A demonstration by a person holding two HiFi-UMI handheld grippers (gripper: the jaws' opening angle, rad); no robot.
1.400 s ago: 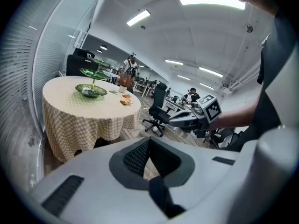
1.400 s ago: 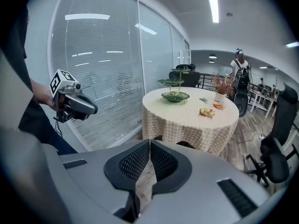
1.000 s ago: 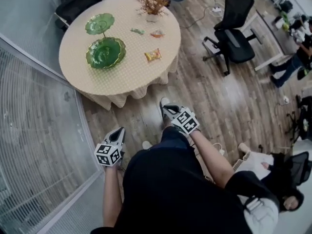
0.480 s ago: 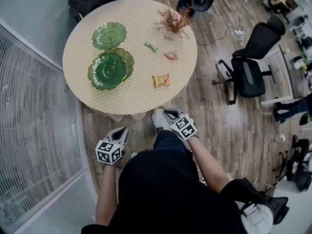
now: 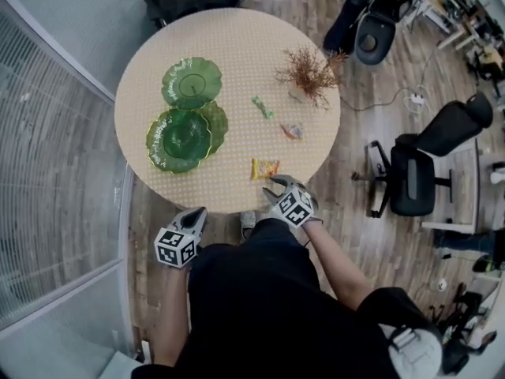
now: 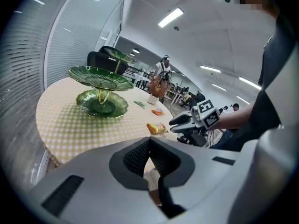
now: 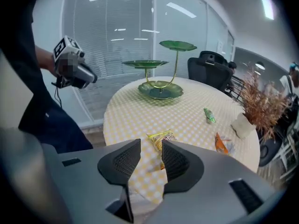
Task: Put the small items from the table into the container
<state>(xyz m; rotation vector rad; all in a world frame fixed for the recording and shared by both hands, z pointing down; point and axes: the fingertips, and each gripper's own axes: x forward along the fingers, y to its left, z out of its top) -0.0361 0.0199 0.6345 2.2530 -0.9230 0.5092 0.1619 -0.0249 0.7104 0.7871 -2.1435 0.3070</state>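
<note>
With left gripper (image 5: 196,212) pressed together, bring the opening, empty right gripper (image 7: 150,146) down astride the crinkly yellow snack packet (image 5: 265,167) lying near the front edge of the round checked table (image 5: 229,46), then pinch.

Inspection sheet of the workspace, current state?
Surface: round table, cloth-covered.
Job's things: yellow packet near the front edge; orange packet and green candy farther in; green tiered dish at left, looks empty.
Clutter: dried plant in a vase.
Grippers: left gripper shut, short of the table; right gripper jaws opening, nothing between them, yellow packet just ahead.
Cables: power strip with cord on the floor.
Surroundings: office chairs, glass partition.
</note>
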